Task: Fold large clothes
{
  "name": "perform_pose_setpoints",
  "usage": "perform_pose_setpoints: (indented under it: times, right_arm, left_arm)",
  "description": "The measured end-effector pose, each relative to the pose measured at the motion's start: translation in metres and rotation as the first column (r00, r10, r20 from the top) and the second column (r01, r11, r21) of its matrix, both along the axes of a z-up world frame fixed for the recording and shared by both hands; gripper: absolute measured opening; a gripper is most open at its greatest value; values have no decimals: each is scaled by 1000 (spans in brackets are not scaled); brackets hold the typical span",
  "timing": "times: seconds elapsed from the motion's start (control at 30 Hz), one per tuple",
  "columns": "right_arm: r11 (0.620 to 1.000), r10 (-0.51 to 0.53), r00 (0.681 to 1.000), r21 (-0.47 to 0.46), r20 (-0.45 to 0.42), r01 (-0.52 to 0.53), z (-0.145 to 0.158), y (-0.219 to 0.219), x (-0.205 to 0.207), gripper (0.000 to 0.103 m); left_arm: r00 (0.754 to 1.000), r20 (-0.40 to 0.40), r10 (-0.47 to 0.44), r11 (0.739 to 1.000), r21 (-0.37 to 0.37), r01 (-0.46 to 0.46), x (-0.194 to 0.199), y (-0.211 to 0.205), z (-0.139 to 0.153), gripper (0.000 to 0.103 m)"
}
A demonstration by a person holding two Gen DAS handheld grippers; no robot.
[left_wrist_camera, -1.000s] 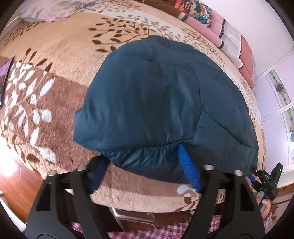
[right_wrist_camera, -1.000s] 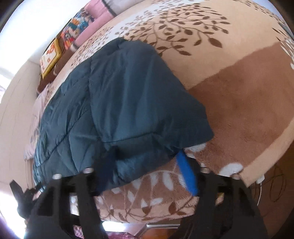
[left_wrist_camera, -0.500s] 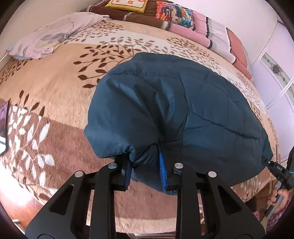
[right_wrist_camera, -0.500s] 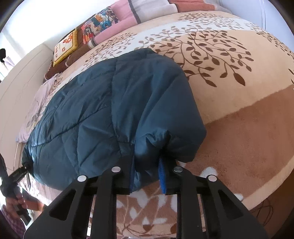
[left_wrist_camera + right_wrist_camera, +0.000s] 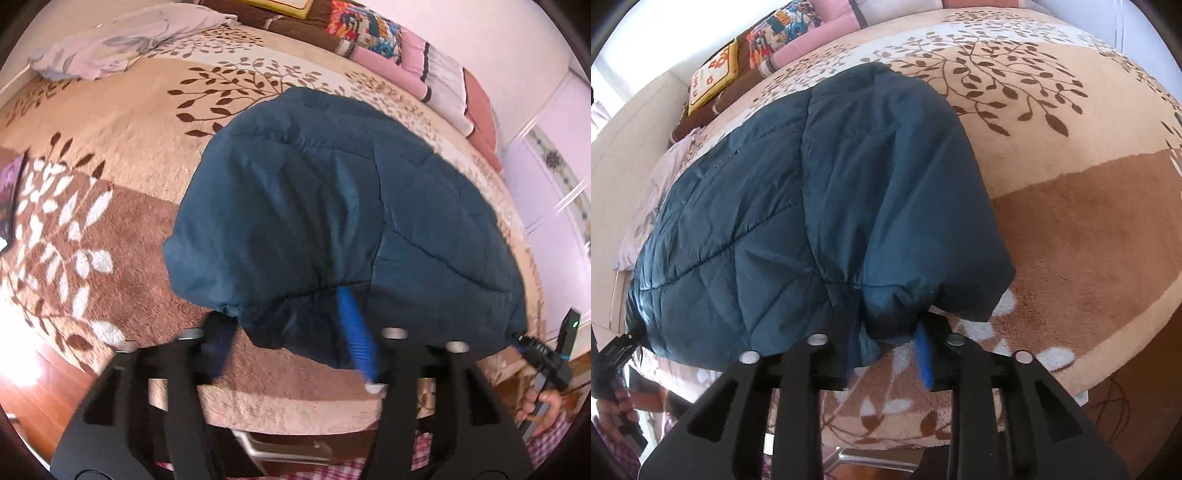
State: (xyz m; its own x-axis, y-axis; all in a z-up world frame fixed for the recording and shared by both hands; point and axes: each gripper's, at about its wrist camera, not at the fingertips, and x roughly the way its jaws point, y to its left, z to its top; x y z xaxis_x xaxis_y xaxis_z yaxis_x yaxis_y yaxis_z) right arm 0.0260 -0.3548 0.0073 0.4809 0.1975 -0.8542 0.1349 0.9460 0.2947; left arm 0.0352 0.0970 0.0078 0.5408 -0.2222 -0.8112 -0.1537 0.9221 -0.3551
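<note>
Two grippers at the near hem of the teal quilted jacket [image 5: 343,206]: my left gripper [image 5: 291,343] spread wide, hem between its fingers ungripped; right gripper [image 5: 886,354] narrower, hem bunched between its pads, grip looks loose. Jacket lies on the leaf-pattern bedspread [image 5: 122,122], pillows [image 5: 439,74] beyond. Step: regrasp hem, I think. Next: clamp both, carry hem forward.

Bright daylight, overexposed glare at lower-left edges, strong fisheye warp, motion blur near bottom.
</note>
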Motion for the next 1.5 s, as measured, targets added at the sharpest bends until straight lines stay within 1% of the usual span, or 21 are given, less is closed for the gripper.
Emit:
perform_pose_setpoints:
  times: [0.03, 0.07, 0.13, 0.17, 0.3, 0.33, 0.43, 0.47, 0.57, 0.63, 0.7, 0.77, 0.83, 0.93, 0.97, 1.03, 1.07, 1.13, 1.23, 1.4, 1.5]
  right_arm:
    - [1000, 0, 1000, 15, 2, 0, 2, -2, -3, 48]
    - [1000, -3, 1000, 23, 12, 3, 5, -5, -7, 50]
    - [1000, -5, 1000, 18, 30, 5, 10, -7, -16, 56]
    - [1000, -5, 999, 6, 37, 5, 13, -8, -21, 56]
    - [997, 20, 997, -80, 77, -14, 25, 1, -46, 56]
    - [995, 42, 995, -91, 89, -34, 28, 7, -50, 56]
    - [990, 96, 986, -112, 134, -82, 31, 26, -57, 56]
    - [991, 105, 984, -101, 143, -91, 31, 30, -57, 56]
    - [974, 217, 972, -93, 90, -209, 30, 55, -48, 56]
    - [951, 287, 951, -151, 115, -269, 36, 76, -46, 56]
    - [935, 327, 939, -184, 106, -305, 38, 90, -41, 56]
    - [925, 353, 931, -186, 93, -332, 38, 102, -36, 56]
    - [915, 376, 923, -192, 81, -356, 39, 113, -27, 56]
    - [892, 414, 905, -240, 92, -384, 46, 134, -13, 55]
    - [885, 428, 898, -250, 102, -394, 51, 142, -7, 54]
    - [877, 446, 887, -259, 123, -405, 58, 153, 4, 39]
    - [873, 454, 881, -266, 134, -409, 63, 160, 15, 35]
    - [870, 465, 874, -258, 145, -420, 68, 171, 32, 15]
    - [874, 444, 885, -282, 138, -395, 73, 189, 69, 14]
    - [893, 417, 899, -243, 131, -379, 76, 211, 123, 13]
    - [904, 395, 916, -208, 73, -373, 63, 222, 152, 5]
  left_arm:
    - [1000, 10, 12, 1000, -22, -12, -3, 2, 0, 70]
    - [999, 19, 33, 998, -48, -32, -7, 5, 0, 75]
    - [997, 21, 69, 995, -68, -68, -13, 8, -2, 79]
    - [997, 15, 78, 994, -73, -77, -16, 9, -5, 81]
    - [996, -43, 82, 995, -49, -84, -18, 4, -22, 81]
    - [995, -65, 79, 995, -49, -82, -17, 2, -28, 81]
    - [994, -80, 68, 995, -62, -73, -14, -2, -32, 81]
    - [996, -72, 59, 997, -44, -62, -13, -3, -29, 80]
    - [998, -42, 42, 999, 12, -42, -11, -9, -17, 79]
    - [999, -14, 41, 999, 25, -41, -10, -10, -9, 79]
    - [999, 0, 36, 999, 35, -36, -8, -11, -2, 79]
    - [1000, 6, 29, 999, 43, -29, -3, -13, 1, 79]
    - [1000, 7, 24, 997, 71, -25, 2, -15, 2, 79]
    - [1000, -3, 27, 997, 76, -26, 10, -16, -1, 79]
    - [1000, -8, 30, 997, 74, -29, 11, -16, -2, 79]
    - [999, -12, 31, 997, 75, -30, 13, -17, -5, 79]
    - [999, -12, 31, 997, 76, -30, 13, -17, -5, 79]
    - [999, -13, 31, 997, 71, -30, 14, -16, -6, 79]
    - [999, -14, 29, 998, 61, -28, 15, -14, -8, 80]
    - [1000, -12, 20, 998, 64, -19, 17, -14, -9, 80]
    - [1000, -9, 14, 998, 69, -13, 17, -15, -10, 80]
